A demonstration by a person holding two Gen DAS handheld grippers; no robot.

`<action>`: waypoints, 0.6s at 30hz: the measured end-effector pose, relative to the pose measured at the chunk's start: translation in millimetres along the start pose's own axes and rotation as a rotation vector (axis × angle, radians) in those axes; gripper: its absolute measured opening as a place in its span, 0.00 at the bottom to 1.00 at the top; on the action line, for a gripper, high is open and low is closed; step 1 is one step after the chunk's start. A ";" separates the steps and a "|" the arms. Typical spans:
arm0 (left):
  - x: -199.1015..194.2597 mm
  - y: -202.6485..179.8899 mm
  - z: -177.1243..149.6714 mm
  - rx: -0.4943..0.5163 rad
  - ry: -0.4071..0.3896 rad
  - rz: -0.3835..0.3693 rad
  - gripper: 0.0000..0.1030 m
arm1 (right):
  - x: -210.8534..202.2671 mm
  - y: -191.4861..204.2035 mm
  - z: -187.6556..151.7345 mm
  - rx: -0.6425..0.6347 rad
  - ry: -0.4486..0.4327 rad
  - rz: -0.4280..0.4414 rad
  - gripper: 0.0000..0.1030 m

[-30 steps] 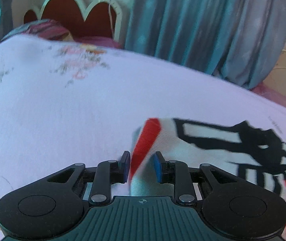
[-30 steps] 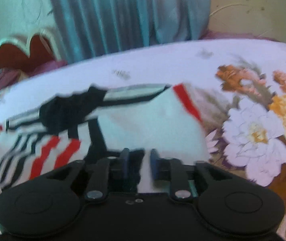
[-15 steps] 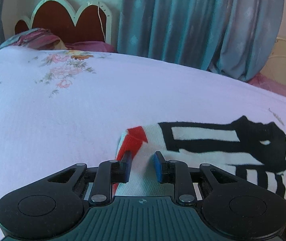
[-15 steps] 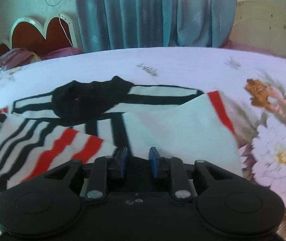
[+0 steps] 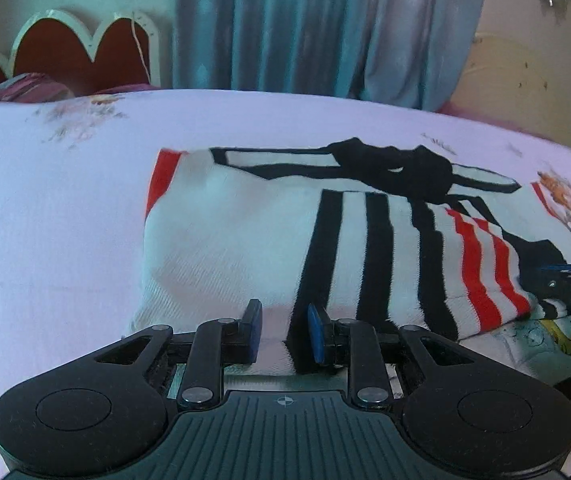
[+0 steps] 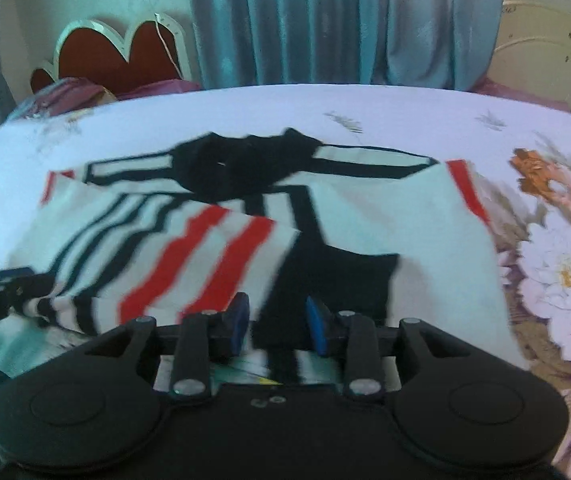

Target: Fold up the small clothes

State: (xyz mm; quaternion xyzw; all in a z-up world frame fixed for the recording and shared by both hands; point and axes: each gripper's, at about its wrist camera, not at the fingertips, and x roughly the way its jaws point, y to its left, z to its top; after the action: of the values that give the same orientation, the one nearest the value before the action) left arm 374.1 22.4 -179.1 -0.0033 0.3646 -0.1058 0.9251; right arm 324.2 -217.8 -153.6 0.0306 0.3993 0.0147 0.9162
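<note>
In the left wrist view, a small white shirt (image 5: 245, 232) with black and red stripes is seen spread on the bed (image 5: 65, 208), its black collar at 12 o'clock and a red-edged sleeve at 10 o'clock; both sides appear to have been turned in over the middle, presumably so that the garment narrows into a strip before the final fold. The left gripper (image 5: 283, 330) is placed at the near hem, at 6 o'clock of the shirt, with its blue pads parted and a flap of striped cloth lying in the gap between them; the jaws are released, and no cloth looks pinched, though contact with the pads cannot be ruled out. At 3 o'clock the tip of the other tool is seen at the striped edge. In the right wrist view, the shirt (image 6: 425, 240) is seen ahead and slightly blurred, with the red-striped flap laid over from 9 o'clock and a black panel directly in front of the right gripper (image 6: 275, 326). The jaws are likewise held apart, and the hem lies between and under them, probably so that the bottom edge can be taken up and carried toward the collar at 12 o'clock. Printed flowers (image 6: 557, 272) on the bed are seen at 3 o'clock.
</note>
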 end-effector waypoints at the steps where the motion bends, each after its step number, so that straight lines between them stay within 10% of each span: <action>1: -0.8 1.1 -0.9 0.002 -0.002 0.006 0.24 | -0.9 -3.9 -1.4 -0.003 -0.001 -0.002 0.28; 9: -22.8 -7.9 2.9 -0.005 0.016 0.041 0.24 | -15.6 -12.9 -8.7 0.008 0.025 -0.006 0.32; 18: -58.7 -58.7 -24.6 0.007 0.050 -0.085 0.25 | -52.0 13.2 -33.2 -0.021 0.040 0.143 0.36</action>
State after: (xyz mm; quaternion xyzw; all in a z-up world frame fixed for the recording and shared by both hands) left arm 304.3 -21.6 -152.7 -0.0128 0.3865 -0.1462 0.9105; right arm 264.4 -205.9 -137.3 0.0490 0.4143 0.0850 0.9048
